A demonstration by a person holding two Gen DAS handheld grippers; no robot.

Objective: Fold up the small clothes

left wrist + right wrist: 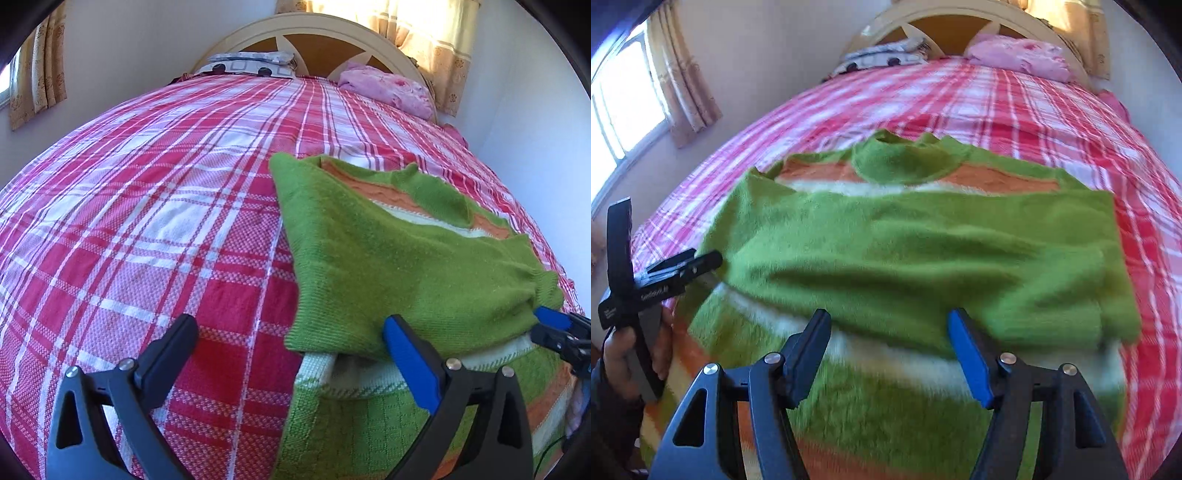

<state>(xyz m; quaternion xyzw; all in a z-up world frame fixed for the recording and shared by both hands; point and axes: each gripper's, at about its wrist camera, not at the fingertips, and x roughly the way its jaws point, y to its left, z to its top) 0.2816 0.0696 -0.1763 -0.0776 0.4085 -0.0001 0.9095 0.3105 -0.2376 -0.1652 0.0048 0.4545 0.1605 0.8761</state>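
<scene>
A small green knitted sweater with orange and white stripes lies on the bed, its sleeves folded across the body; it also fills the right wrist view. My left gripper is open at the sweater's left edge, its blue finger over the green knit, its black finger over the bedspread. My right gripper is open just above the folded sleeve near the hem. The right gripper's tip shows in the left wrist view. The left gripper shows at the sweater's left edge in the right wrist view.
The bed has a red and white plaid bedspread. A patterned pillow and a pink bundle lie by the headboard. A wall runs along the right side. Curtained windows are on the left.
</scene>
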